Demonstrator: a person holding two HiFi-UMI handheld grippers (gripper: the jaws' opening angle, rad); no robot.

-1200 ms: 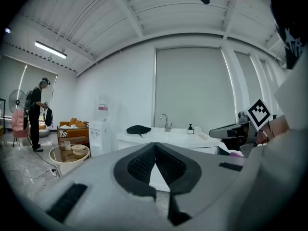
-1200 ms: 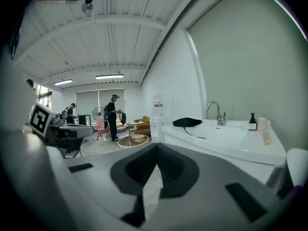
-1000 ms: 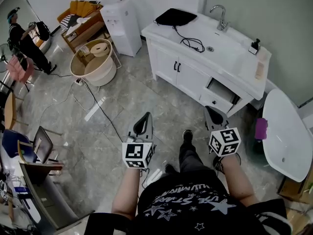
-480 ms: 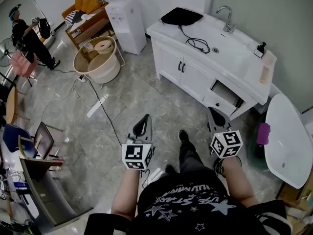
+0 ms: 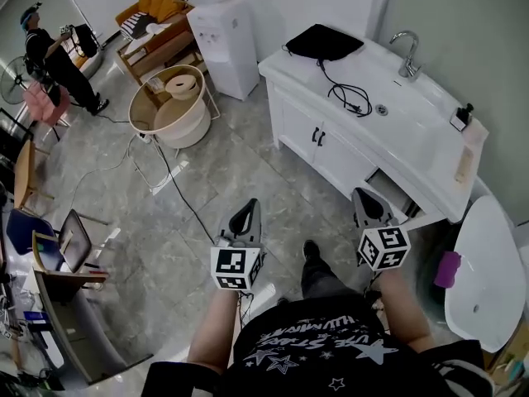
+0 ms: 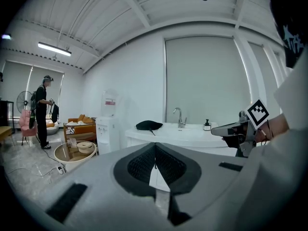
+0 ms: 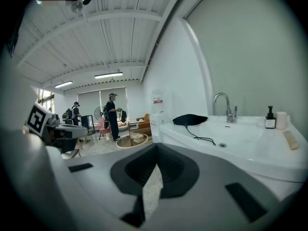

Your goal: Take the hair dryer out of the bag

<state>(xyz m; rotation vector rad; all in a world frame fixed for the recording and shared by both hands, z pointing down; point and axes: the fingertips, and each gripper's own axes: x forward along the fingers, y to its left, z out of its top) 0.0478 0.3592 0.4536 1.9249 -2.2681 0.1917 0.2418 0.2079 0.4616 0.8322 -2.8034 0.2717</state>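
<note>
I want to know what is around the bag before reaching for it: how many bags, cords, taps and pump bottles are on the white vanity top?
Black bag: 1
Black cord: 1
Tap: 1
Pump bottle: 1
Total: 4

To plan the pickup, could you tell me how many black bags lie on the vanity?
1: the black bag, on the vanity top at its far corner, left of the faucet, a cord trailing out. None looks hidden.
</note>
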